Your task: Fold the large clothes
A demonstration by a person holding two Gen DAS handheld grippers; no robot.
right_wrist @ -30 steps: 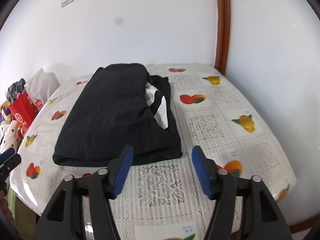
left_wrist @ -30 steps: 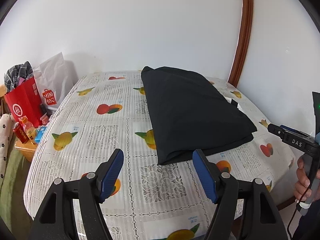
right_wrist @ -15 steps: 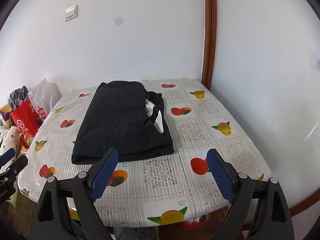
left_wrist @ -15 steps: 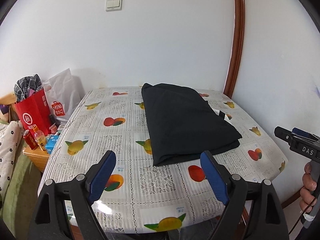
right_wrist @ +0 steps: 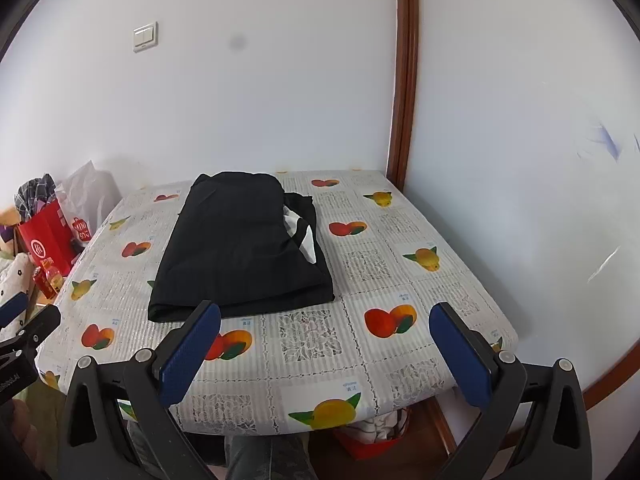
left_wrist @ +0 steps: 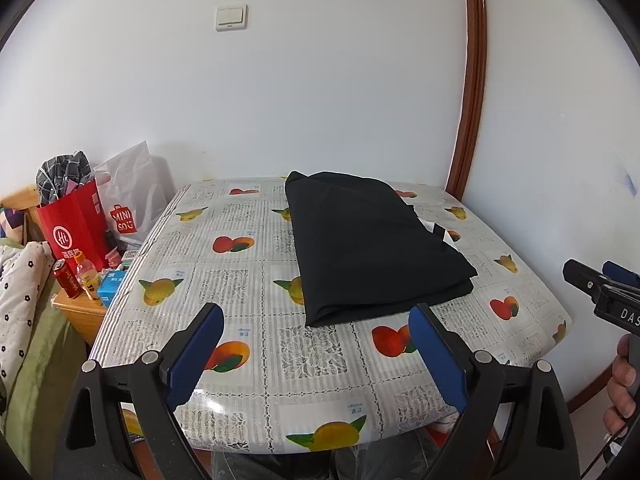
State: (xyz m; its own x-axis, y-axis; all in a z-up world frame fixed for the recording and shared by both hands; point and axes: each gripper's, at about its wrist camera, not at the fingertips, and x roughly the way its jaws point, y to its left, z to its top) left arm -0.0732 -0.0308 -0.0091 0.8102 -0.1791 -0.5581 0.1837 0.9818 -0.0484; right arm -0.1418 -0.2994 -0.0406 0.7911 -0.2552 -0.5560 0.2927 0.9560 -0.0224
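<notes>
A black garment [left_wrist: 368,240] lies folded into a flat rectangle on the table with the fruit-print cloth [left_wrist: 240,272]; it also shows in the right wrist view [right_wrist: 244,248], with a bit of white lining at its right edge. My left gripper [left_wrist: 316,344] is open and empty, held back above the table's near edge, apart from the garment. My right gripper [right_wrist: 326,344] is open and empty, also back over the near edge. The right gripper's tip shows at the right of the left wrist view [left_wrist: 600,292].
A red shopping bag [left_wrist: 72,228] and a white bag [left_wrist: 132,200] stand left of the table, with bottles and a can [left_wrist: 66,280] on a low wooden stand. White walls close the far and right sides. The fruit-print cloth [right_wrist: 400,280] lies bare to the garment's right.
Both grippers have pulled back and up from the garment toward the near edge of the table, and their jaws have opened wider. The garment has not moved.
</notes>
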